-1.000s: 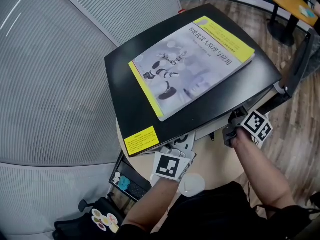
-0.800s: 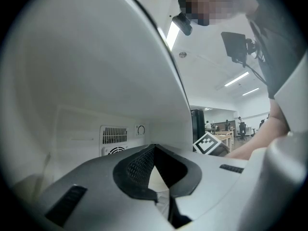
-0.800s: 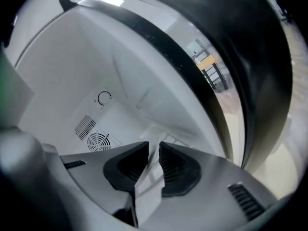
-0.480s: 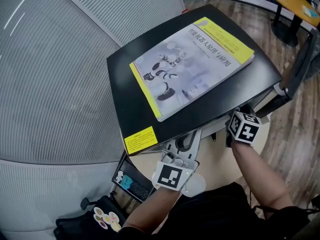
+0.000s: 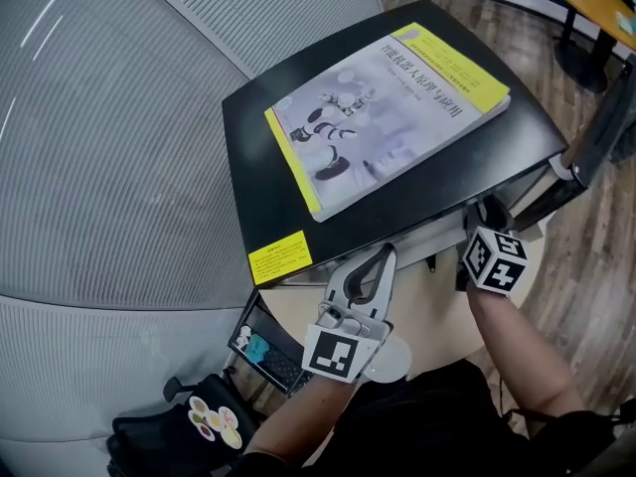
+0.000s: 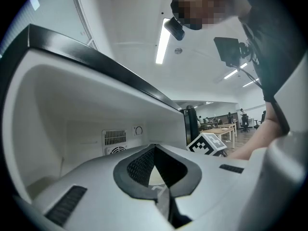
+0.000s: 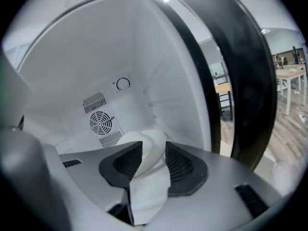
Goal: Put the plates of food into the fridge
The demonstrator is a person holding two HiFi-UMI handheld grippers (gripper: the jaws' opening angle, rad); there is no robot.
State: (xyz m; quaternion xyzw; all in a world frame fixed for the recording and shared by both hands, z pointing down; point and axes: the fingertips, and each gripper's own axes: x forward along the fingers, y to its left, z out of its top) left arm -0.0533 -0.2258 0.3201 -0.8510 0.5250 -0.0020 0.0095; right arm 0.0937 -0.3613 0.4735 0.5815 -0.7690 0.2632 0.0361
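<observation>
The fridge (image 5: 268, 167) stood open ahead of both tools, its black top edge running above them and its white inside bare on the back and side walls. The door (image 5: 596, 127) was swung out to the right of the right hand-held gripper (image 7: 154, 149), its dark edge close beside that gripper and leaving only a narrow strip of room on that side. A book (image 5: 388, 107) lay flat on the fridge top, within the top's edges, above both grippers. The round desk (image 5: 437, 306) showed pale beneath the two forearms.

The white plate (image 7: 147, 143) sat inside the fridge, in front of the round fan grille (image 7: 100, 123) on the back wall, with free white wall above and to its left. Its near rim stood between the jaws of the right hand-held gripper, which had just been opening and stood apart, no longer pinching it.

The left hand-held gripper (image 5: 386, 256) was outside the fridge, just under the front edge of the top and left of the right one. Its jaws were drawn narrow, tips together, with nothing gripped.
</observation>
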